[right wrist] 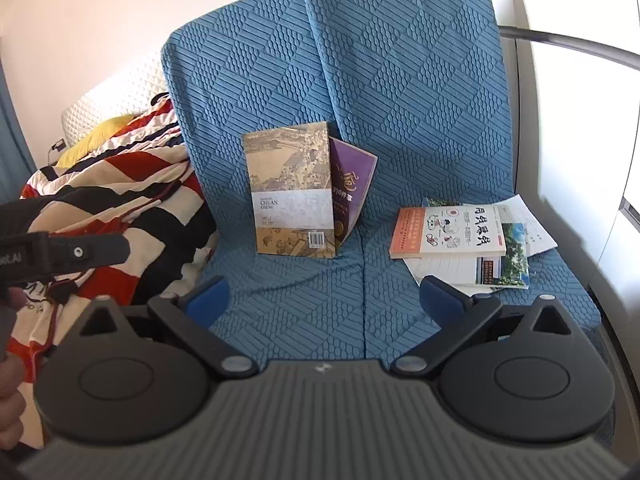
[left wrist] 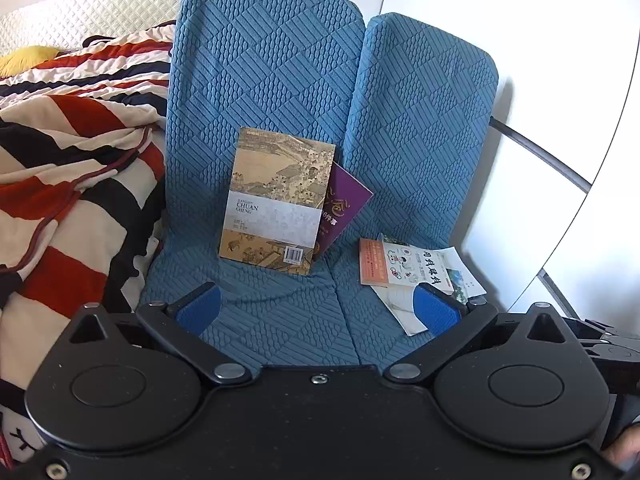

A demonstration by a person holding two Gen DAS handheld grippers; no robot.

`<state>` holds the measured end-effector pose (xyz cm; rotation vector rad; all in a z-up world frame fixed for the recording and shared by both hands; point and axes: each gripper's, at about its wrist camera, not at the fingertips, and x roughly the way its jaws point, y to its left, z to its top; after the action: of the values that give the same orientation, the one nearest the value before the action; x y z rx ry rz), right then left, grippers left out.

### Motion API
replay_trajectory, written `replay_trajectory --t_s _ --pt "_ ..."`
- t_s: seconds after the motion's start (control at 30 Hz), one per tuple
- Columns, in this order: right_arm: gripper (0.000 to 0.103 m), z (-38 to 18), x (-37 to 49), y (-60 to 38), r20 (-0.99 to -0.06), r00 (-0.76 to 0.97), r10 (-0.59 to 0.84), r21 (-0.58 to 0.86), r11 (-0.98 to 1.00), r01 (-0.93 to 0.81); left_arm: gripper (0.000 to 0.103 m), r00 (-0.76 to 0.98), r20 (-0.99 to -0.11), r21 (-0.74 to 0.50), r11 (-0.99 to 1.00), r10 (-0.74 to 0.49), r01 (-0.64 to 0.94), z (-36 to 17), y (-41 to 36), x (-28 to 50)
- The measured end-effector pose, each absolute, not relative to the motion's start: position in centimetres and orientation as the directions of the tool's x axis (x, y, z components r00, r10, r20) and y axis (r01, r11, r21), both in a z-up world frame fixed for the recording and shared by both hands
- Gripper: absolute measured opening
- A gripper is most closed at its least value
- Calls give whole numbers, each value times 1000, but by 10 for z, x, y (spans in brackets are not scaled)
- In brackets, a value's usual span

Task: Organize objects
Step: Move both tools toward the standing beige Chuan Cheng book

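A tan book with an old painted scene (left wrist: 276, 200) (right wrist: 292, 190) leans upright against the blue sofa back, and a purple book (left wrist: 344, 208) (right wrist: 352, 188) leans behind it on its right. On the right seat cushion a white and orange book (left wrist: 394, 262) (right wrist: 448, 232) lies flat on top of loose papers and a booklet with a landscape photo (right wrist: 504, 268). My left gripper (left wrist: 318, 312) hangs open over the seat front, nothing between its blue pads. My right gripper (right wrist: 324, 304) is open too, short of the books and empty.
The blue textured sofa (left wrist: 280, 60) (right wrist: 400, 80) has two back cushions. A striped red, black and cream blanket (left wrist: 68, 168) (right wrist: 120, 184) is heaped at the left, with a white quilted cushion (left wrist: 88, 8) and a yellow item (right wrist: 100, 136) behind it. A white wall and a dark rail (left wrist: 540, 152) lie to the right.
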<state>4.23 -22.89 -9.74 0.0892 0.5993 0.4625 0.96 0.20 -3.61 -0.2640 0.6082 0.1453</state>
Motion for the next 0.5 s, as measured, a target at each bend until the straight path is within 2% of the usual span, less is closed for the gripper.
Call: replay_trajectory --t_s 0.33,0.5 --pt "103 -97 50 -225 -546 727 415 104 895 -434 103 826 -562 -254 941 45 -224 -49 10 4" --pt "103 -92 52 -224 -547 722 423 93 888 -450 103 837 -545 -276 936 35 -219 -48 15 0"
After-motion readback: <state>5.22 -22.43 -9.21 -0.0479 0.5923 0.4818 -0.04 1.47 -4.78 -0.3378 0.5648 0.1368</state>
